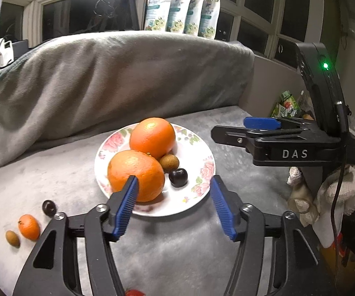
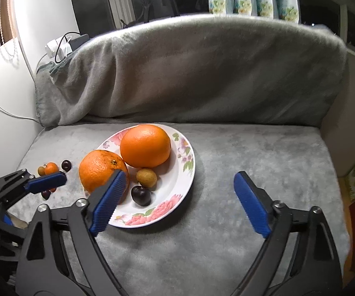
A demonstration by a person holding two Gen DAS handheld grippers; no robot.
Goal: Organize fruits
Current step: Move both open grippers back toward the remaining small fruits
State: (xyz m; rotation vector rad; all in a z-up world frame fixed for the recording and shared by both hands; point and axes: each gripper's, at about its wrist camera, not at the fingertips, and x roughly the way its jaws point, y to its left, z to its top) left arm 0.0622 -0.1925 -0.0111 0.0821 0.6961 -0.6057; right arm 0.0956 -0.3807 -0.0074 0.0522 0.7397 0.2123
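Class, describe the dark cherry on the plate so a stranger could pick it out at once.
Find the floral plate on the grey cushion. Two oranges fill its far side; nearer the rim lies the cherry, beside a brown longan. It alone is dark and glossy.

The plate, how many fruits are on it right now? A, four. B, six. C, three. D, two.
A: the plate holds two oranges, one small brown fruit and one dark cherry; the other small fruits lie on the grey cloth.

Both wrist views are looking down and forward, close in, from left and right, sharing the plate and oranges.
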